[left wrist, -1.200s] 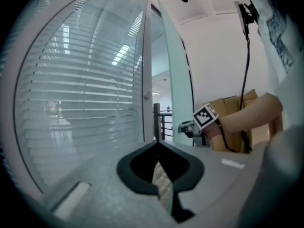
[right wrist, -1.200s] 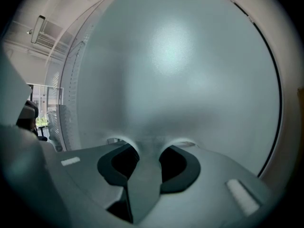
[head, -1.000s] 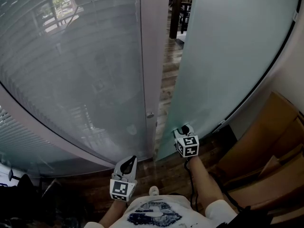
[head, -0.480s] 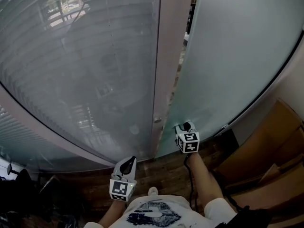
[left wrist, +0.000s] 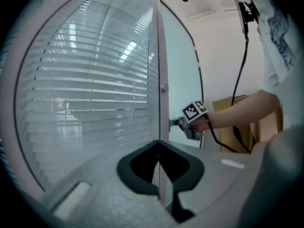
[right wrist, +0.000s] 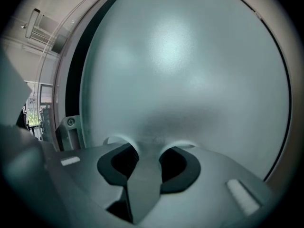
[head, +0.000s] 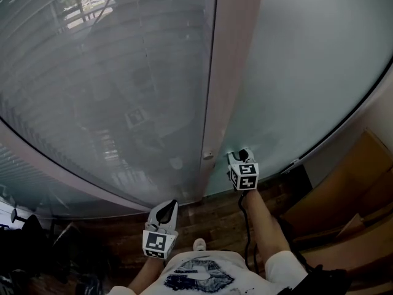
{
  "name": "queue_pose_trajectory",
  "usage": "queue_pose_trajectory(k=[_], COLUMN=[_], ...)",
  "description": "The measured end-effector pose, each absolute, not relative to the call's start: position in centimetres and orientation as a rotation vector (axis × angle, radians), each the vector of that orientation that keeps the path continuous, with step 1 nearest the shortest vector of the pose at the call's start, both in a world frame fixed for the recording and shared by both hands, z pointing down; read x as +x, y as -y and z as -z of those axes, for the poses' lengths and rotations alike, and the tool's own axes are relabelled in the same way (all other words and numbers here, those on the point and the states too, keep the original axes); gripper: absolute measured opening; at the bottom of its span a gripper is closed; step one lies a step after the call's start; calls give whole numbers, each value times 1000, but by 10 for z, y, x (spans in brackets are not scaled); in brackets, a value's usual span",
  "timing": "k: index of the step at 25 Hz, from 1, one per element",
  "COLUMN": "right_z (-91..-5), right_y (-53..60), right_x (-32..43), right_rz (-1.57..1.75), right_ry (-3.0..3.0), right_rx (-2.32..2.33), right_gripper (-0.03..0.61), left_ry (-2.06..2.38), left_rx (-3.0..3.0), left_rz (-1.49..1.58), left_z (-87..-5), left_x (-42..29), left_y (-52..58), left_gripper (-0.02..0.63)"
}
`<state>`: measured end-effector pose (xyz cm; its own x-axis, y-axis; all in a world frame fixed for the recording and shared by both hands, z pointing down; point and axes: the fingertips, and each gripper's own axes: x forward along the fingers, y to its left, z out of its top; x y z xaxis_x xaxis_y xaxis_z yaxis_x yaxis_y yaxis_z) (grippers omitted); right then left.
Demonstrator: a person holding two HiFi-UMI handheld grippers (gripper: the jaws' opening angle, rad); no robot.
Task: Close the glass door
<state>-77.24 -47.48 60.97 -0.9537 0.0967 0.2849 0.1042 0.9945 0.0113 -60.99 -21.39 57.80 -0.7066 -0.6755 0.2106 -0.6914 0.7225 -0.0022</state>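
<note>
- Now the glass door point(head: 307, 72) sits right up against the door post point(head: 224, 72); a second ago there was a gap between them and I could see wood floor and chairs through it
- That gap got thinner half a second ago, and now it is gone in the head view
- My right gripper point(head: 236, 157) has gone sideways with the door and is now just beside the post, near the small round lock piece point(head: 209, 155)
- Its jaws are a little apart, same as before, with the tips against the frosted glass; I see nothing held between them
- My left gripper point(head: 166, 206) is low in front of the window with blinds point(head: 110, 85), about where it was, not touching anything
- Its jaws are closed together with nothing in them
- The brown boxes point(head: 344, 183) are on the right by the wall
</note>
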Motion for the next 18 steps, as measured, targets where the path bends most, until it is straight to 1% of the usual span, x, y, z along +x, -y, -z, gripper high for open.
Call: queue_pose_trajectory(k=[18], right_z=[-608], right_y=[471], right_x=[-774], right_rz=[49], right_ry=[2863], right_rx=[-153], right_gripper=[121], left_ry=[2707], left_rx=[1116], left_rz=[-123], left_z=[-582], left_x=[-614], left_y=[218], left_gripper=[2])
